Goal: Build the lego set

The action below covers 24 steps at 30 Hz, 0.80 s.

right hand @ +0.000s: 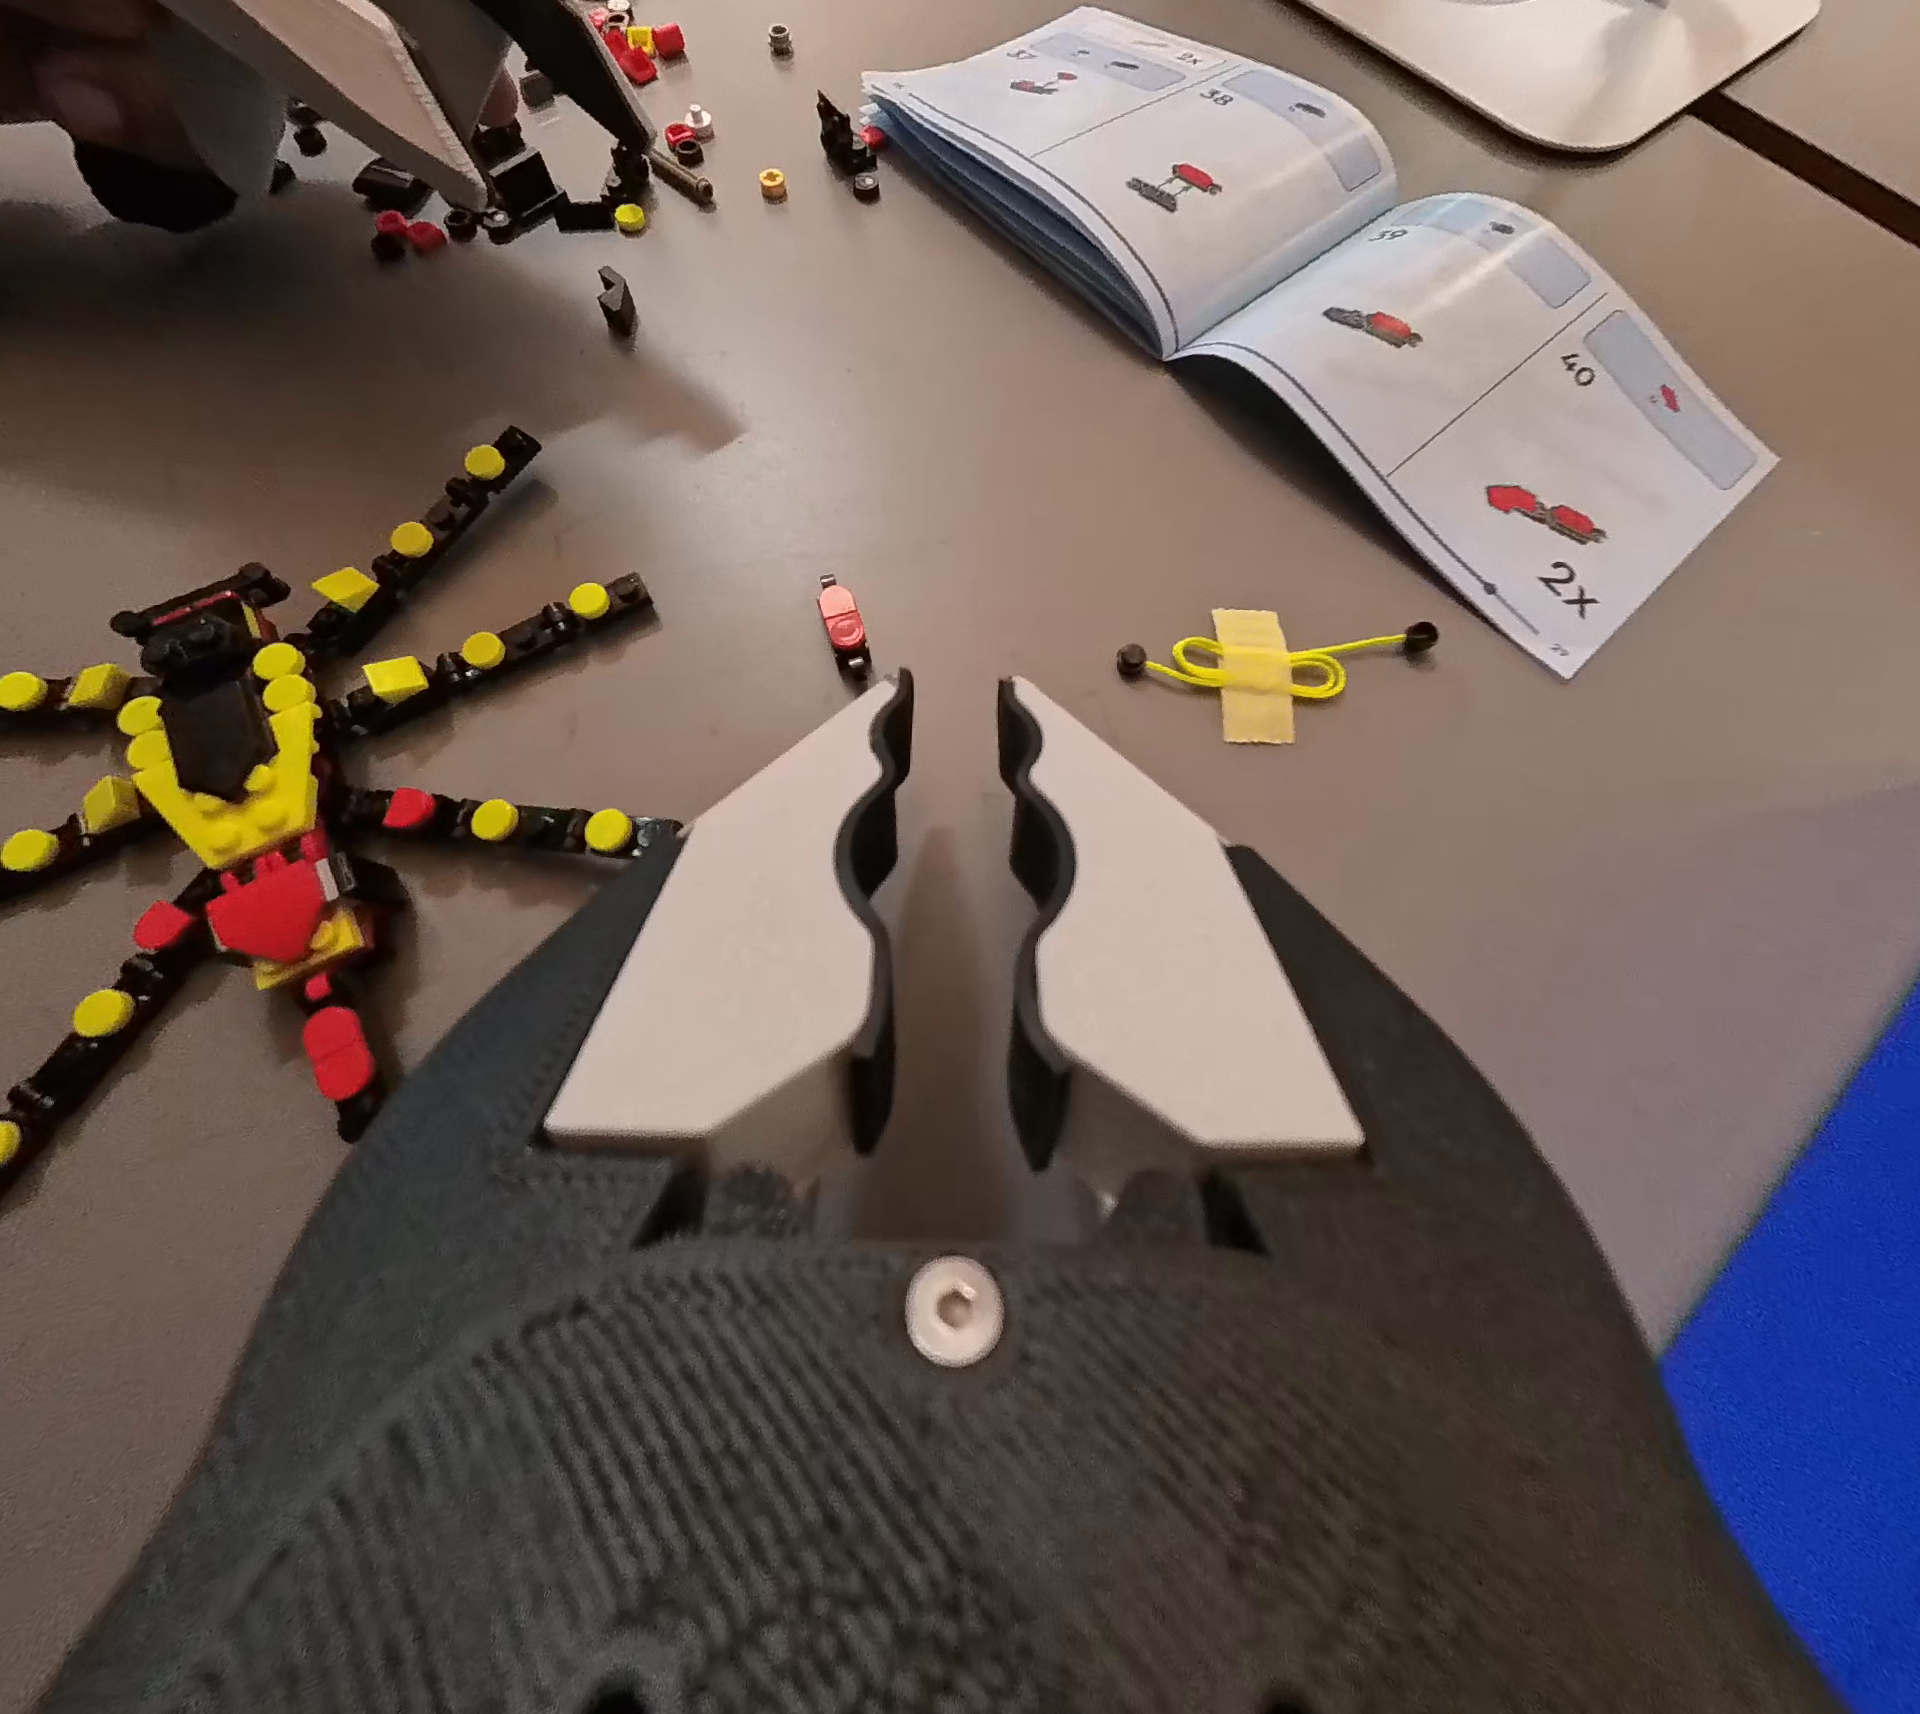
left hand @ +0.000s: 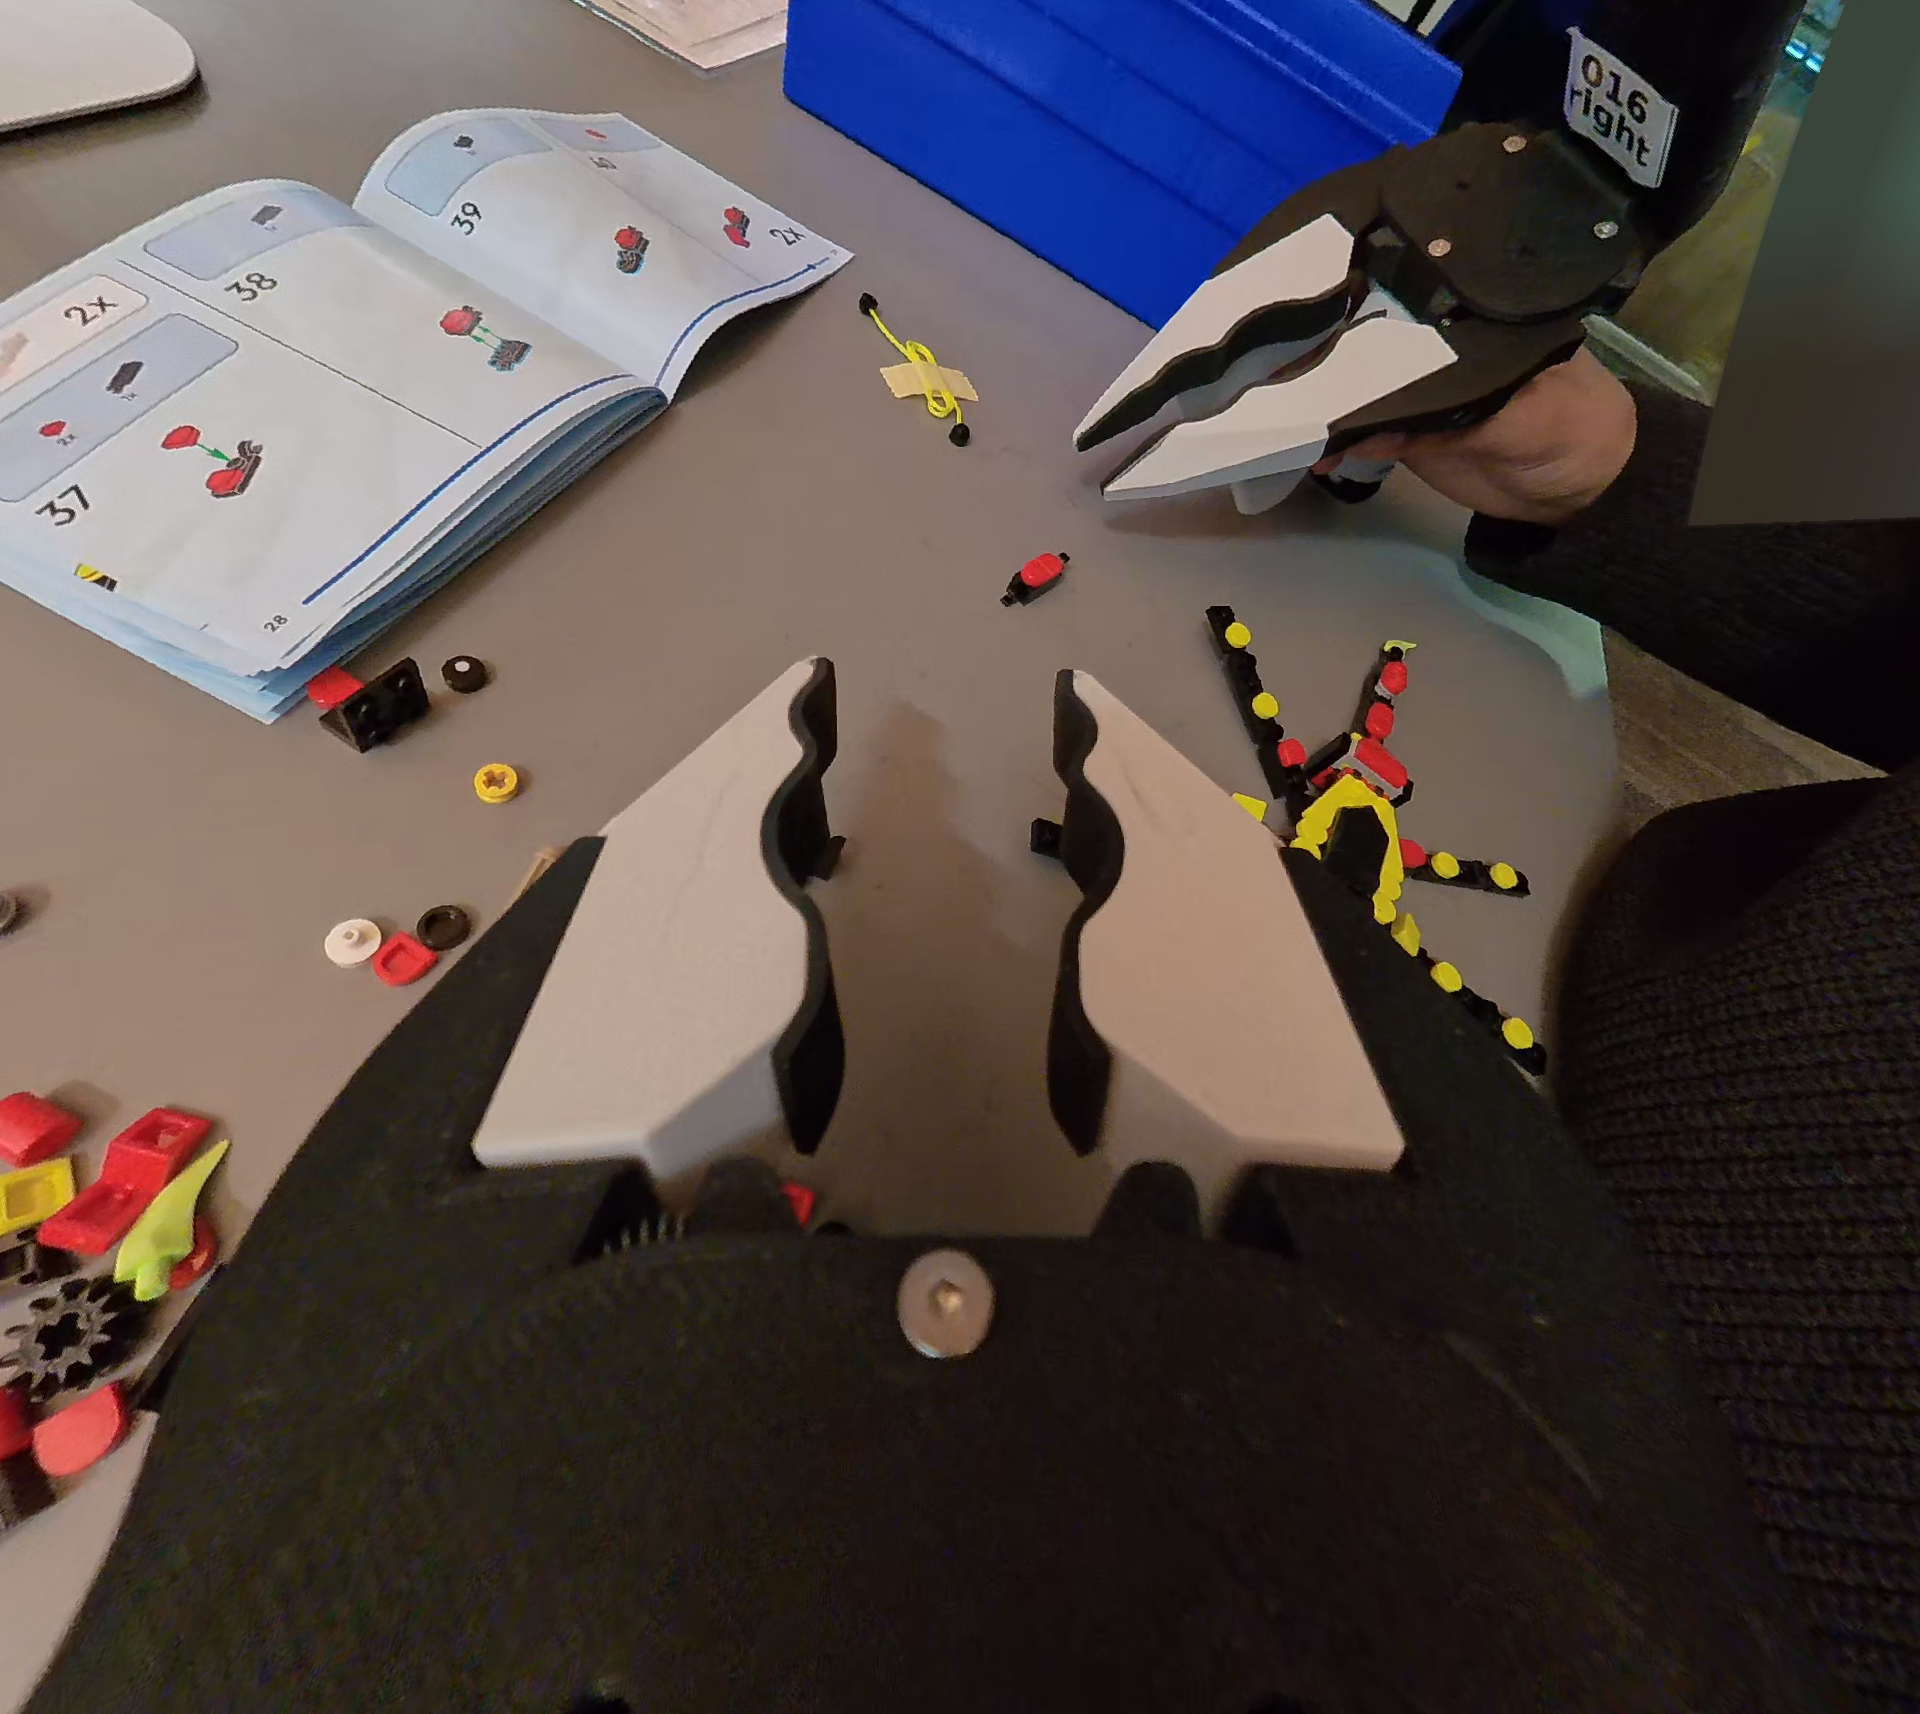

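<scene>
Red-and-black sub-assembly [right hand: 844,625] lies just beyond the right gripper [right hand: 954,690], whose jaws stand narrowly parted and empty; left gripper [left hand: 943,688] gapes empty too. Closing off-centre could flick it toward the spider model [right hand: 244,791].

One open light-blue paper instruction booklet [right hand: 1299,282], one black-yellow-red brick spider model [right hand: 239,781], one yellow elastic cord [right hand: 1273,662], one blue plastic bin [left hand: 1060,43], two grey-fingered tools [right hand: 951,698] [left hand: 1096,459].
</scene>
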Available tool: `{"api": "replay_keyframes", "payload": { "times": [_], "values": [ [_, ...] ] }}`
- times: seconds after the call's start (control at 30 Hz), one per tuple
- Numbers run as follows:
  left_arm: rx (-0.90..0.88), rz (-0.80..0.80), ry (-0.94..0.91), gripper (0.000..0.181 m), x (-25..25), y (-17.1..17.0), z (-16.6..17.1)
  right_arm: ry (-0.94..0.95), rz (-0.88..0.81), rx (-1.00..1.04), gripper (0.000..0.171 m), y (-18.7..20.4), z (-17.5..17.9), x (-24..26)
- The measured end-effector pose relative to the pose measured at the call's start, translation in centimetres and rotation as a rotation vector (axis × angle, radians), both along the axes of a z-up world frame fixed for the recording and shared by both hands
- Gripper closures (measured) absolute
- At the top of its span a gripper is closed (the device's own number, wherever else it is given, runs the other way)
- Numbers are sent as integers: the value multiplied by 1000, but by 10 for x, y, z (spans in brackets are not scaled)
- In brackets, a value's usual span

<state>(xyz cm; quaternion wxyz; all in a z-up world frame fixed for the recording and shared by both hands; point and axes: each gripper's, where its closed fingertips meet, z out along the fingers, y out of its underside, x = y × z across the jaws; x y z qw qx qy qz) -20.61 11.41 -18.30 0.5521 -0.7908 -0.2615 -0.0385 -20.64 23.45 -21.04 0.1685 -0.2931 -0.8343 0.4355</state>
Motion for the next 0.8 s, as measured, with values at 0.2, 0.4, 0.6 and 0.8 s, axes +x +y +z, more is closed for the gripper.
{"api": "replay_keyframes", "payload": {
  "times": [0.2,0.4,0.6,0.8],
  "values": [
    [11,6,-11,141,-1,-1,1,0,1,1,157,0,0,0],
    [16,14,-10,142,-3,-2,2,1,1,3,157,0,0,0],
    [22,21,-15,142,-4,-2,3,2,2,6,156,0,-1,0],
    [19,24,-15,142,-5,-3,2,2,2,8,156,0,-1,0]
  ]
}}
